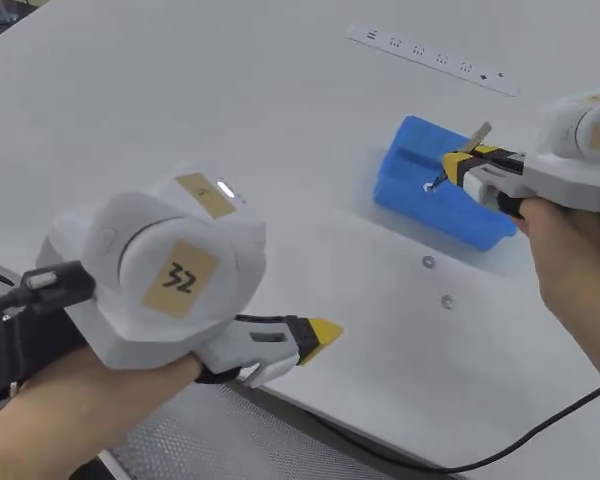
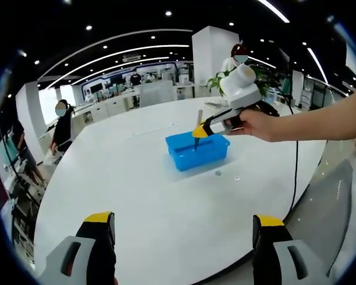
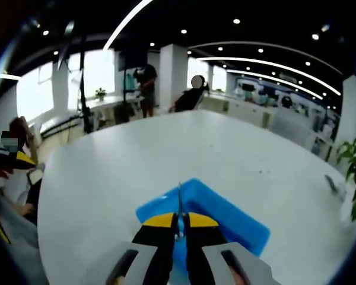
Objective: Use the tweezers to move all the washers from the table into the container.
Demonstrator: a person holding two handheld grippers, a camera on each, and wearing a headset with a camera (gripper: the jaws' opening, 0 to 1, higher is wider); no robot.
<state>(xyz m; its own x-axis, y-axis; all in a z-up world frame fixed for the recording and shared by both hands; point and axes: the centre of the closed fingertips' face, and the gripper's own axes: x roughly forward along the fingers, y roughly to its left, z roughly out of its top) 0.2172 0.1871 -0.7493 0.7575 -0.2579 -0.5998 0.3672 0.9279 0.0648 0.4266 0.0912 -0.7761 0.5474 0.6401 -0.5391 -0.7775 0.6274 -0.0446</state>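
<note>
The blue container (image 1: 420, 200) stands on the white table (image 1: 230, 100). My right gripper (image 1: 456, 166) is shut on the tweezers (image 1: 477, 137), whose tips point down into the container's near end. A small bright speck sits at the tips; I cannot tell if it is a washer. Two washers (image 1: 428, 262) (image 1: 447, 301) lie on the table in front of the container. In the right gripper view the right gripper (image 3: 179, 222) holds the tweezers (image 3: 179, 199) over the container (image 3: 231, 222). My left gripper (image 2: 183, 222) is open and holds nothing, well short of the container (image 2: 197, 151); its yellow-tipped left gripper (image 1: 320, 335) hovers near the table's front edge.
A white power strip (image 1: 435, 58) lies at the back of the table. A black cable (image 1: 540, 430) runs across the front right corner. The table's front edge (image 1: 310, 405) is just below my left gripper. People stand at benches in the background.
</note>
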